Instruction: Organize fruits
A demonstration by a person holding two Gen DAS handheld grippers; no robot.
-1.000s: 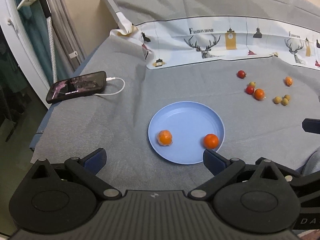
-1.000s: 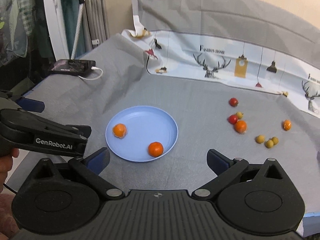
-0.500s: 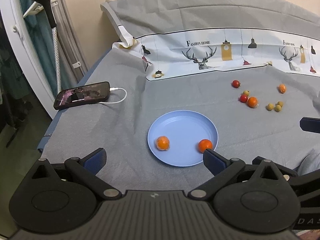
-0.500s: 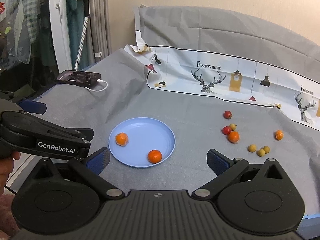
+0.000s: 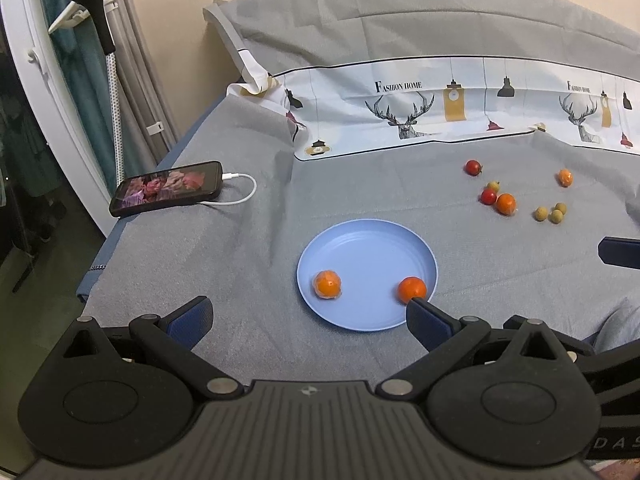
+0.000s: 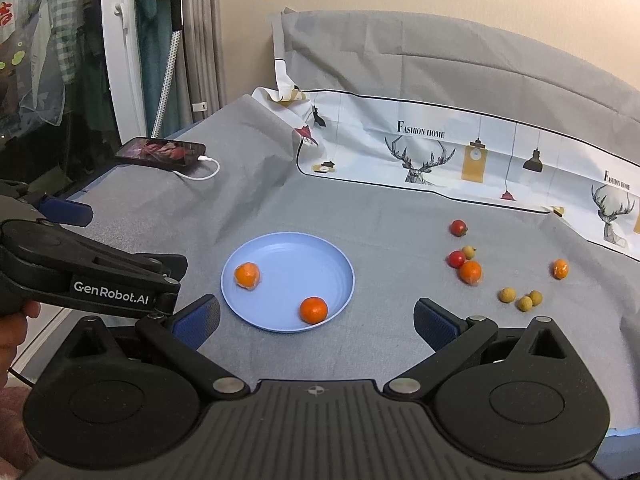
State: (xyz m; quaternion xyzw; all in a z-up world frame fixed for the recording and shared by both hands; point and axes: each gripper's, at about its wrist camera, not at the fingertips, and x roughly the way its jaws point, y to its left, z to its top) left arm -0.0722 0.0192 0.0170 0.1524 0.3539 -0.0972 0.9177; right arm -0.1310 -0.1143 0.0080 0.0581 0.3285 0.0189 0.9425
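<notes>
From the left wrist camera, the left gripper (image 5: 307,316) hung with its jaws spread wide and nothing in them, above the near edge of a grey cloth (image 5: 180,264). Just ahead lay a blue plate (image 5: 368,236) holding two oranges, one (image 5: 327,284) straight ahead, the other (image 5: 412,289) by the right fingertip. Farther ahead and to the right, well apart from the plate, lay the loose fruit: two more oranges, two red tomatoes and four small yellow-green fruits. A phone (image 5: 166,188) lay far ahead on the left.

From the right wrist camera, the right gripper (image 6: 316,320) was likewise wide and empty, the plate (image 6: 288,248) directly ahead and slightly left. The loose orange (image 6: 470,272) beside a tomato (image 6: 456,258) lay ahead to the right. Sorting appeared partway done, between picks; the next move likely called for reaching forward and rightward to that orange.
</notes>
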